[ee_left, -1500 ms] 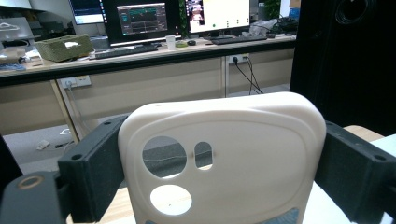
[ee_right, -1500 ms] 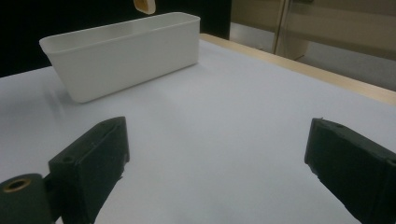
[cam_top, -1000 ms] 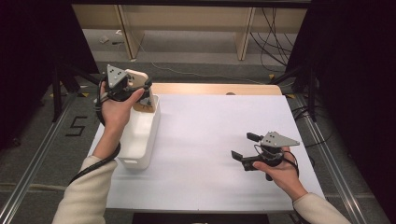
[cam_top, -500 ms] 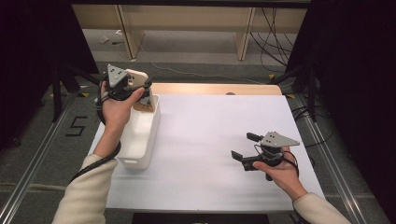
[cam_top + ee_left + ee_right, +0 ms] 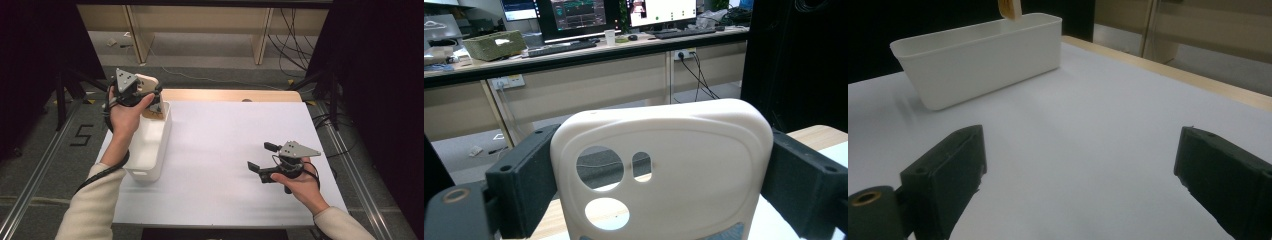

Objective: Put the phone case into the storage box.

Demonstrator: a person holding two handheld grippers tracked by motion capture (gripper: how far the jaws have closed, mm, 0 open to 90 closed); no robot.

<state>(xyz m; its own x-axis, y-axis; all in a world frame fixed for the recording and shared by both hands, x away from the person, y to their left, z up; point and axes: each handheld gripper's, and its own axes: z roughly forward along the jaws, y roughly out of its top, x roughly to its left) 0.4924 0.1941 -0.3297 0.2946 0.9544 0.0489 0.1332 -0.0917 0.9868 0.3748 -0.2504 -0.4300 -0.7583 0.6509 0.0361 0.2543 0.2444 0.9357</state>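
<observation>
On the white table [image 5: 230, 150] a white bin [image 5: 150, 145] stands at the left edge. The left tool [image 5: 142, 95] clamps a cream phone case [image 5: 661, 170], held above the bin's far end. The right tool [image 5: 262, 157] rests wide open, empty.

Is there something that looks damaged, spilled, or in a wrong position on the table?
Nothing stands out. The white bin sits upright on the white table, with no spill around it. The left gripper holds a cream phone case between its jaws above the bin's far end; the case looks intact. The right gripper is open, nothing between its jaws.
</observation>
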